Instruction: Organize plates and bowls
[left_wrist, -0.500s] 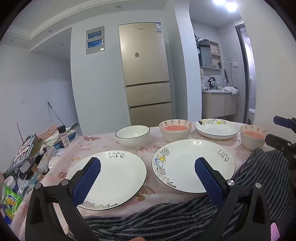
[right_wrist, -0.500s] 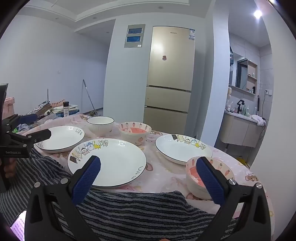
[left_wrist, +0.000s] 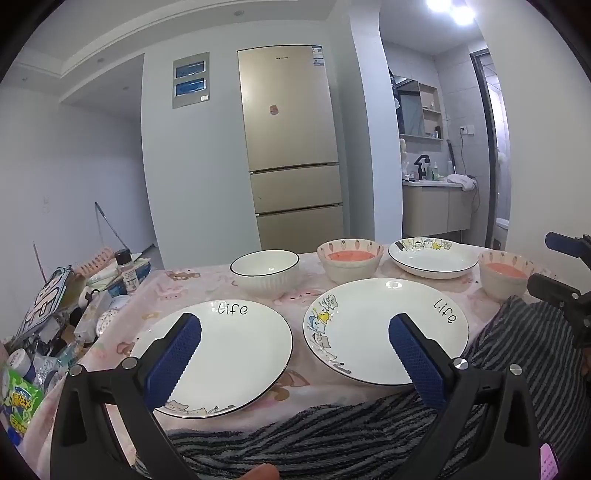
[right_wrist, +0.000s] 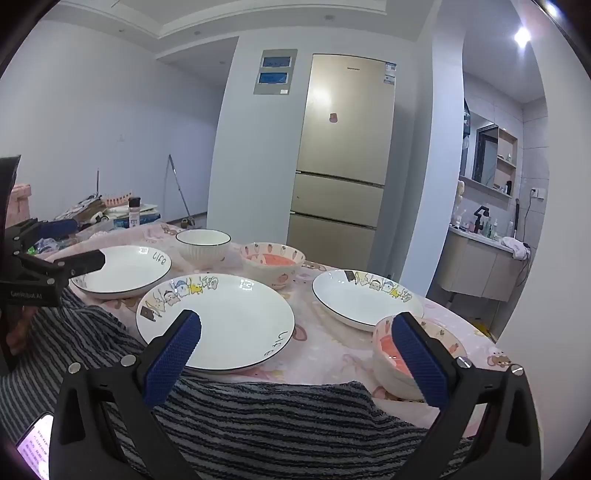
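Almost nothing has moved since the earlier frame: both grippers hover above the near table edge. The left gripper (left_wrist: 294, 349) and right gripper (right_wrist: 295, 349) stand spread wide, holding nothing. Three plates, including the nearest plate (right_wrist: 236, 321), and three bowls, such as the white bowl (left_wrist: 264, 266), lie apart, unstacked; judging by this, organizing has not begun.

My left gripper (left_wrist: 294, 354) and right gripper (right_wrist: 296, 354): matte black plastic frames, triangular cutouts, silver screw heads at the finger pivots. Pads (left_wrist: 173, 360) blue, knurled diamond texture. White brand lettering on the left unit's side, unreadable.
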